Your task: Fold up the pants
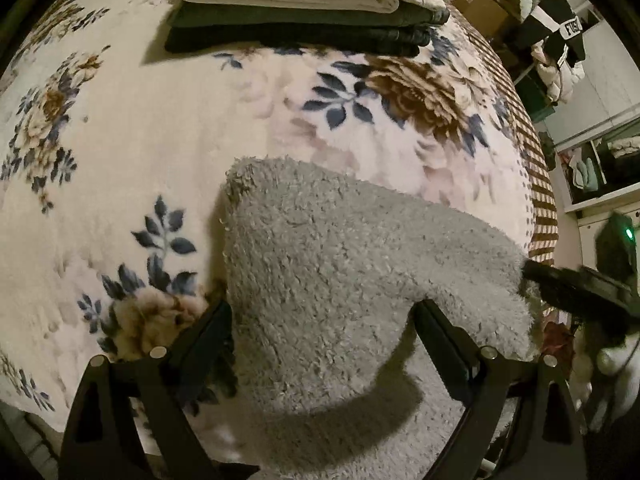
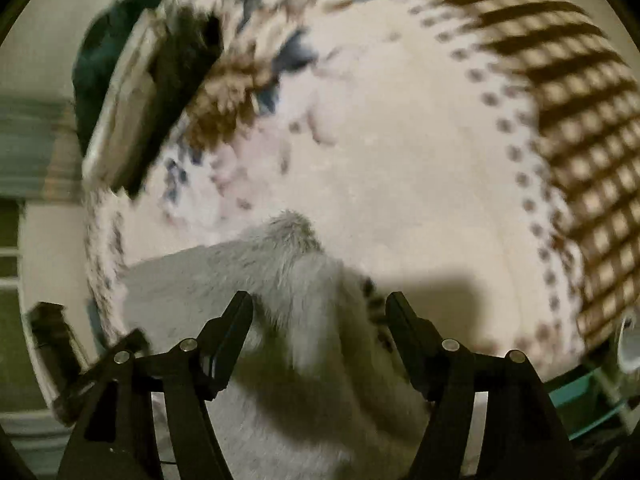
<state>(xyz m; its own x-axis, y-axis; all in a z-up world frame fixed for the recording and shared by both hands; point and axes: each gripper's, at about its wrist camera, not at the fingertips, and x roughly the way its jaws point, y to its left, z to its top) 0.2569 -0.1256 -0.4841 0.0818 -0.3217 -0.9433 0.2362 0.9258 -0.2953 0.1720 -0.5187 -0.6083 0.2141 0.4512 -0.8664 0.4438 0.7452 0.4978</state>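
Here the grey fleece pants [image 1: 360, 280] lie on the floral blanket [image 1: 160, 140], near its front edge. The left gripper [image 1: 320, 312] points down over them, fingers apart, with fleece between the fingers; no pad visibly presses it. The right gripper [image 2: 320, 304] is also spread, fabric between its fingers; that view is blurred, so contact cannot be determined. A stack of folded garments [image 1: 304, 4] rests at the blanket's far side, well apart.
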